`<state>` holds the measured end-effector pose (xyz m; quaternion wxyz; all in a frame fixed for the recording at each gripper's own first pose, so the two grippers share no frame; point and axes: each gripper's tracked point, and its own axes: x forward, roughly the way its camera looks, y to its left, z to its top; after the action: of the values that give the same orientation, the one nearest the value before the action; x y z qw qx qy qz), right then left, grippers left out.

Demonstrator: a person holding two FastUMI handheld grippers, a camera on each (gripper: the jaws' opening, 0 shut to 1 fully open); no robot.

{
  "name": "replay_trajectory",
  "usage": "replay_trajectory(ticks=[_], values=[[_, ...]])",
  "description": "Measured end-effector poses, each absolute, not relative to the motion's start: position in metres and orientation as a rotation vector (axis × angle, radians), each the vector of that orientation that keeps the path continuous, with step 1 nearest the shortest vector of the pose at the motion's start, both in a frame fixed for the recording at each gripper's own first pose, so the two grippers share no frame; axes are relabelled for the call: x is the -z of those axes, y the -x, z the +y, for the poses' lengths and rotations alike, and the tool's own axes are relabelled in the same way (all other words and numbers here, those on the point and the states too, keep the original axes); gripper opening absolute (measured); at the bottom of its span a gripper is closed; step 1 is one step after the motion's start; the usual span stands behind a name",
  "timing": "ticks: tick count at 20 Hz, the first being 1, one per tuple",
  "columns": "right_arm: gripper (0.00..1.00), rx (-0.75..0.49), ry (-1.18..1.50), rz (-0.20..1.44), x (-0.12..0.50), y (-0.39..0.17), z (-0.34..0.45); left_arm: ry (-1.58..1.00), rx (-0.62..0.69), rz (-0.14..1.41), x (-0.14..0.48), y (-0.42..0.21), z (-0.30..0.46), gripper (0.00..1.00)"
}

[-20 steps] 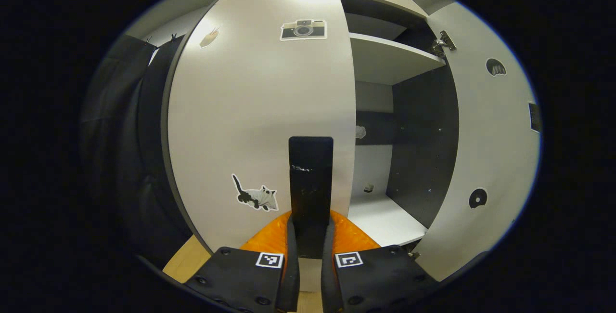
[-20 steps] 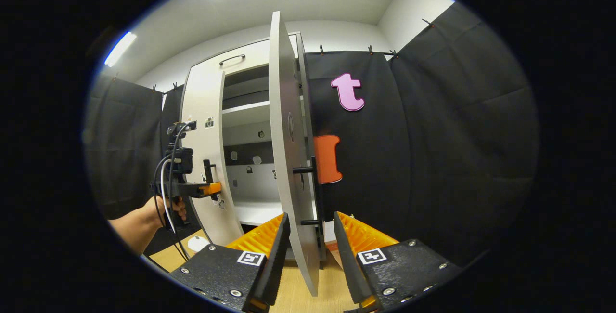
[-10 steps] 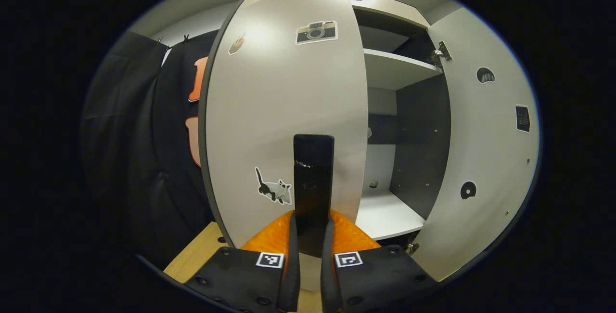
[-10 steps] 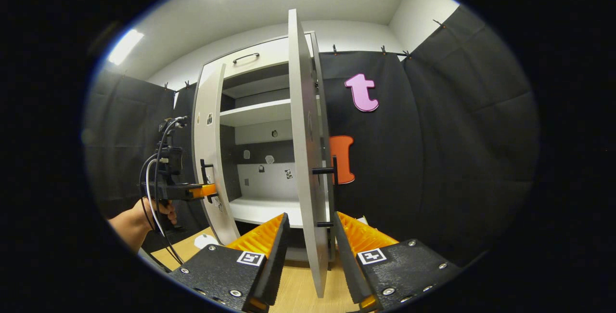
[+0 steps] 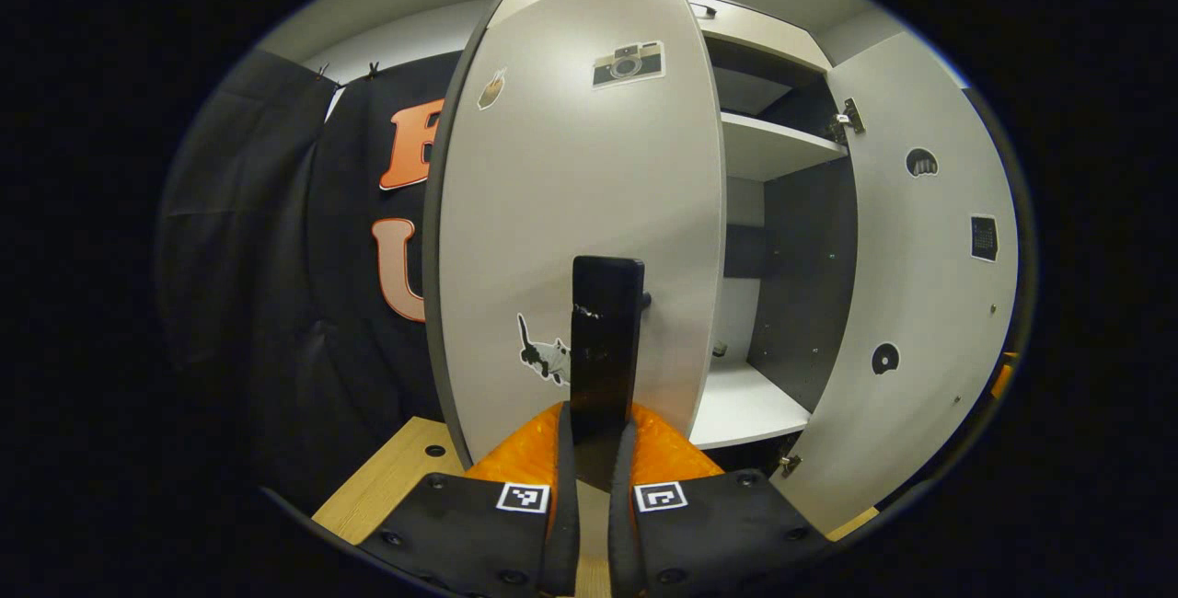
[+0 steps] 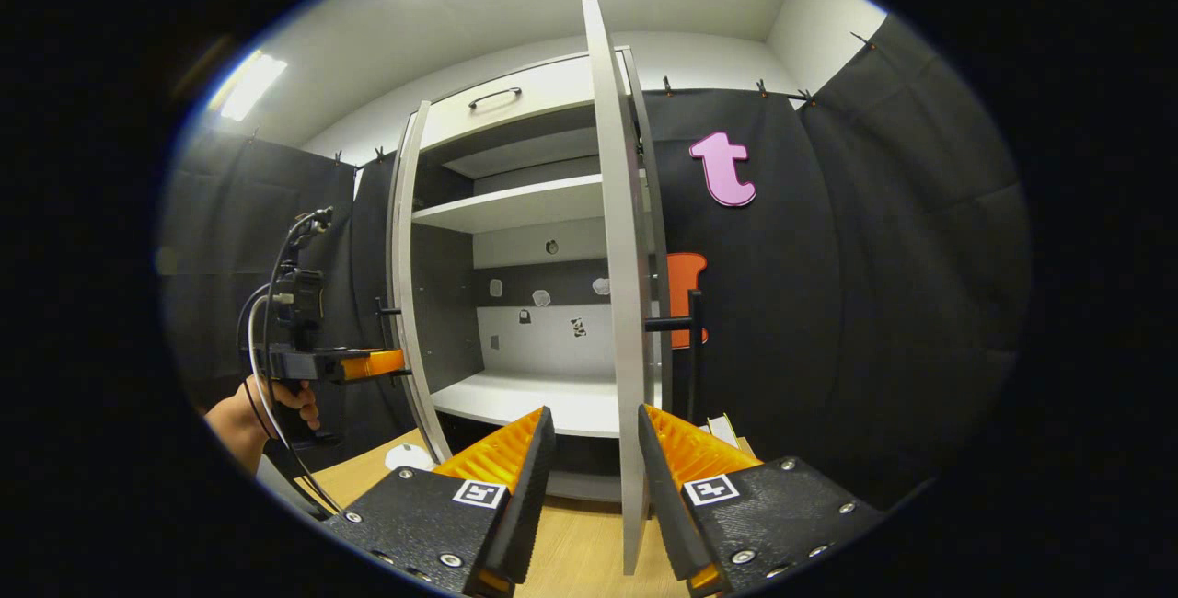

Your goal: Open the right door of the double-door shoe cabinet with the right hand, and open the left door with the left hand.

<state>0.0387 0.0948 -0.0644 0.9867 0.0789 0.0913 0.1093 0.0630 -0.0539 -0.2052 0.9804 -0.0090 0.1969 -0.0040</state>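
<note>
L gripper is clamped on the L door's handle, both fingers pressed tight to the black bar low down, prob. so the pull turns the door on its hinge w/o slipping. L door stands swung well out from the cabinet, its sticker face toward the camera. In the right gripper view the same gripper shows far off at that door's edge, held by a hand, w/ cables trailing.

R gripper has its fingers apart, w/ the R door edge-on in the gap; fingers don't look to be pressing the panel, so I'd call it open, not gripping. R door's handle sits on the far side, just beyond the right finger. R door looks fully swung out, about square to the cabinet front.

Cabinet inside is exposed: shelf up top, floor board below, a few small stickers on the back wall. Cabinet stands on a wooden worktop.

Judgement: R door done; L door most of the way, w/ only a final bit of swing left.
</note>
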Motion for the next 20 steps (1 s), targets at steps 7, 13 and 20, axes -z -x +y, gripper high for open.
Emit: replay_trajectory(ticks=[7,13,20], values=[[0.56,-0.252,-0.107,0.129,0.047,-0.036,0.114,-0.012,-0.044,0.4,0.193,-0.035,-0.015,0.19],[0.56,-0.33,-0.089,0.068,0.024,-0.031,0.145,-0.048,-0.146,0.397,0.184,-0.014,0.041,0.12],[0.56,-0.392,-0.076,0.075,0.028,-0.047,0.18,-0.078,-0.215,0.383,0.172,0.008,0.081,0.09]])
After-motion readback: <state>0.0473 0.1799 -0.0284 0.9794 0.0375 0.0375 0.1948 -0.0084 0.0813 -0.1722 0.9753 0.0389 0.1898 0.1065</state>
